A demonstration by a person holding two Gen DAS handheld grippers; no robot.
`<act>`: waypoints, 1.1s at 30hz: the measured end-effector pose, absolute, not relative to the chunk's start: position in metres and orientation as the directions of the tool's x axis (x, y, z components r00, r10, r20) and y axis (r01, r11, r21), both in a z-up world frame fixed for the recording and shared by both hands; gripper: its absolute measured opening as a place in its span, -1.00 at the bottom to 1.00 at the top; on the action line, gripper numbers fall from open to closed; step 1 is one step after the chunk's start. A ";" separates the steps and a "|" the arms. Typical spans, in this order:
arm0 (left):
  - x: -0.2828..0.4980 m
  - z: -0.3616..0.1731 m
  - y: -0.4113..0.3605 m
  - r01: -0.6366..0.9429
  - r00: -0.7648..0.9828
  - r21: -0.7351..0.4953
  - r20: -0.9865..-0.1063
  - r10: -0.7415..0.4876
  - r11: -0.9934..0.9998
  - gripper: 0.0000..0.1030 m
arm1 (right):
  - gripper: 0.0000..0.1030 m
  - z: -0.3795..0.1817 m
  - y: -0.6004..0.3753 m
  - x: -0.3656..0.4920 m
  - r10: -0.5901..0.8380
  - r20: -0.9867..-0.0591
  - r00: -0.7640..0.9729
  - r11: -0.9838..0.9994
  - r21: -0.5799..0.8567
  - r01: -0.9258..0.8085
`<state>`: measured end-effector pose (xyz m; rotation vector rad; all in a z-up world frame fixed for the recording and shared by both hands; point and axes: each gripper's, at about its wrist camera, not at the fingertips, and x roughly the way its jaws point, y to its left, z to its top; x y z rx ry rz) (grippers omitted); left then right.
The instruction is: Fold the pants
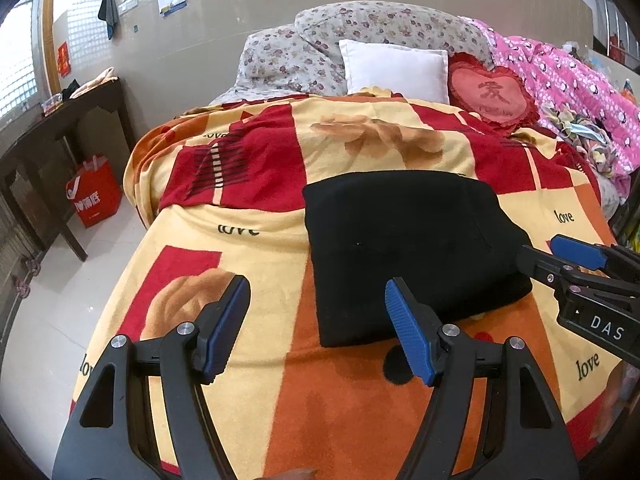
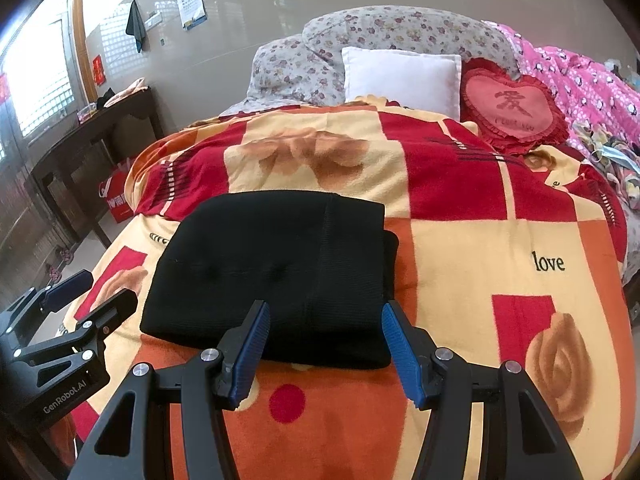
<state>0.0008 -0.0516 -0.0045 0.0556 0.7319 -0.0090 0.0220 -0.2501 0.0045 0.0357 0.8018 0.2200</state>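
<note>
The black pants [image 1: 408,248] lie folded into a compact rectangle on the patterned blanket [image 1: 256,248]; they also show in the right wrist view [image 2: 280,276]. My left gripper [image 1: 316,316] is open and empty, hovering just left of and in front of the pants' near left corner. My right gripper [image 2: 324,340] is open and empty, just in front of the pants' near edge, above the blanket [image 2: 480,248]. The right gripper also shows at the right edge of the left wrist view [image 1: 560,256], beside the pants' right side. The left gripper shows at the left of the right wrist view [image 2: 92,292].
A white pillow [image 1: 396,70], a red heart cushion [image 1: 490,94], floral pillows [image 1: 360,36] and a pink quilt [image 1: 568,92] lie at the head of the bed. A dark wooden table [image 1: 60,128] and a red bag [image 1: 94,196] stand on the floor left of the bed.
</note>
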 end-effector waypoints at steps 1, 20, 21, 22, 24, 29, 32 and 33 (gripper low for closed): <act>0.001 -0.005 -0.052 0.030 0.744 0.049 -0.668 0.010 0.998 0.37 | 0.10 0.004 -0.250 0.022 0.209 -0.710 0.673 0.976 0.115 -0.183; 0.001 -0.007 -0.051 0.048 0.746 0.018 -0.665 -0.024 0.999 0.37 | 0.10 0.000 -0.250 0.024 0.206 -0.716 0.667 0.977 0.113 -0.180; 0.001 -0.008 -0.051 0.049 0.745 0.016 -0.667 -0.026 0.999 0.37 | 0.10 0.000 -0.250 0.024 0.206 -0.718 0.665 0.977 0.113 -0.180; 0.001 -0.008 -0.052 0.049 0.744 0.016 -0.667 -0.026 0.999 0.37 | 0.10 0.000 -0.250 0.024 0.207 -0.718 0.665 0.977 0.114 -0.181; 0.001 -0.008 -0.052 0.050 0.743 0.016 -0.668 -0.026 0.999 0.37 | 0.10 -0.001 -0.248 0.025 0.207 -0.720 0.663 0.977 0.112 -0.184; 0.000 -0.010 -0.054 0.057 0.743 0.014 -0.669 -0.034 0.998 0.37 | 0.10 -0.001 -0.246 0.025 0.205 -0.723 0.660 0.977 0.108 -0.185; -0.001 -0.010 -0.054 0.058 0.742 0.015 -0.670 -0.033 0.998 0.37 | 0.10 -0.001 -0.246 0.025 0.208 -0.723 0.659 0.976 0.111 -0.186; -0.001 -0.010 -0.054 0.058 0.741 0.015 -0.671 -0.033 0.998 0.37 | 0.10 -0.002 -0.246 0.026 0.209 -0.724 0.658 0.976 0.113 -0.186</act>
